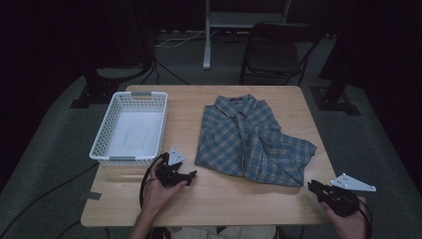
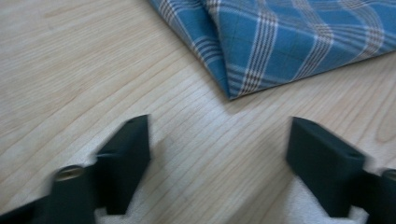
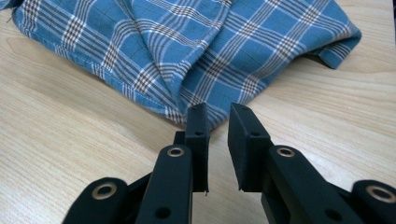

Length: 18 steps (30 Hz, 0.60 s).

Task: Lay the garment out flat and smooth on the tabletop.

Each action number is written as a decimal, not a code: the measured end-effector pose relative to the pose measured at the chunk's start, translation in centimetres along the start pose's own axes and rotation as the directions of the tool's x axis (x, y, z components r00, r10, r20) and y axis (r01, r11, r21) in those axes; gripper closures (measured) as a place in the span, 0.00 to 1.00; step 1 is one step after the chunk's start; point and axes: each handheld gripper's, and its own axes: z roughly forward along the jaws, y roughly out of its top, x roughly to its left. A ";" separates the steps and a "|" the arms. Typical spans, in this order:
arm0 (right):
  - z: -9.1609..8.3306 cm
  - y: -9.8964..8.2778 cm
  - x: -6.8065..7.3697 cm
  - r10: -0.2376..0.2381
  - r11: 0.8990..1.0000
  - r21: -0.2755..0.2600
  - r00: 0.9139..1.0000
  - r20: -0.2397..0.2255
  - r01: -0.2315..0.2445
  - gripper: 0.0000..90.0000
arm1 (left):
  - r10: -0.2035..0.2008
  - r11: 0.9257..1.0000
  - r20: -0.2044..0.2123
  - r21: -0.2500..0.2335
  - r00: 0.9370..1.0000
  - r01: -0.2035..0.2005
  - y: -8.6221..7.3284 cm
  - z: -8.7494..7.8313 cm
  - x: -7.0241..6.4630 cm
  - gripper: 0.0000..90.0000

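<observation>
tabletop (image 1: 219, 199): light wood, takes up the middle of the high view; you work from its bottom edge.
shirt (image 1: 251, 139): blue plaid, roughly folded, centre-right of the high view, collar toward the far edge, sleeve end sticking out at the right. Lies flat on the tabletop; neither gripper touches it.
basket (image 1: 130, 128): white plastic mesh, left of centre in the high view, apart from the shirt, nothing in it. Likely where the shirt goes, judging by the layout.
left gripper (image 1: 175, 175): lower centre-left of the high view, just below the basket's near corner. Its own view has the jaws standing wide apart over bare wood, with the shirt's near-left corner (image 2: 229, 93) just ahead of them. Holds nothing.
right gripper (image 1: 318, 189): lower right of the high view, near the tabletop's corner. Its own view has the jaws parted by a narrow gap with nothing between them, tips just short of the shirt's hem (image 3: 175, 112).
handling: soft, light, limp cloth. It'll sag and unfold if you lift from one point, and the layers can slide over each other.
where to grip: pinch through all layers at the two near corners, one gripper each, so the fold holds. You'd need the right jaws wider first.
</observation>
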 end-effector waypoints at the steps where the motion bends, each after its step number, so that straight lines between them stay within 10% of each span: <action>1: 0.1 0.1 0.1 0.000 1.000 0.000 1.000 -0.002 0.000 0.85 | -0.010 1.000 0.015 -0.007 1.000 0.010 0.2 -0.1 0.0 0.36; 18: 0.2 1.0 1.5 -0.053 0.998 -0.018 0.998 -0.042 0.052 0.79 | 0.001 1.000 0.068 -0.028 0.998 0.001 4.7 1.6 0.1 0.38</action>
